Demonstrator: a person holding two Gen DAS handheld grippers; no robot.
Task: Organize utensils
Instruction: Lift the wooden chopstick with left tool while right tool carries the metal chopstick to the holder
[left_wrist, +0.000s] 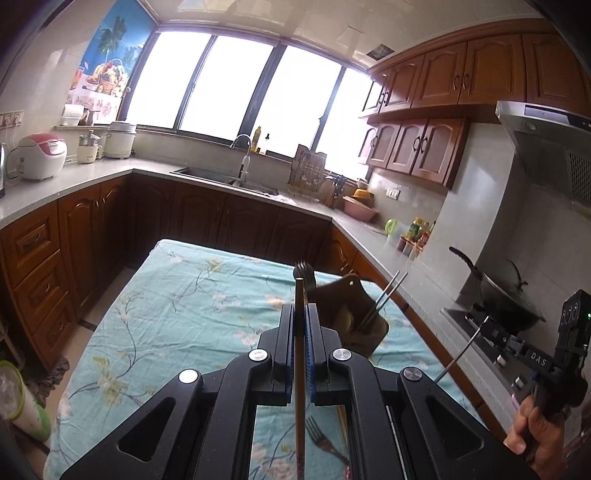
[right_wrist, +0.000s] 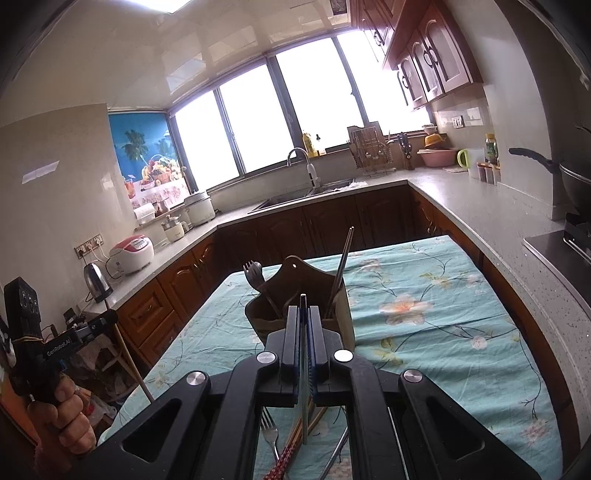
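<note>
My left gripper (left_wrist: 300, 308) is shut on a wooden chopstick (left_wrist: 299, 369) held upright above the table; it also shows at the left of the right wrist view (right_wrist: 110, 317). My right gripper (right_wrist: 303, 312) is shut on a metal chopstick (right_wrist: 304, 398), and shows at the right of the left wrist view (left_wrist: 487, 325). A brown wooden utensil holder (right_wrist: 295, 295) stands on the table ahead of both grippers (left_wrist: 343, 306), holding a dark fork (right_wrist: 254, 275) and metal chopsticks (right_wrist: 342, 262). A fork (right_wrist: 269, 432), red-patterned chopsticks (right_wrist: 286, 454) and a metal utensil (right_wrist: 336, 454) lie on the cloth below.
The table wears a teal floral cloth (right_wrist: 424, 306). Wooden cabinets and a grey counter (right_wrist: 480, 218) surround it, with a sink (right_wrist: 303, 192), a dish rack (right_wrist: 371, 151), a rice cooker (right_wrist: 131, 254), a kettle (right_wrist: 96, 282) and a wok on the stove (left_wrist: 506, 299).
</note>
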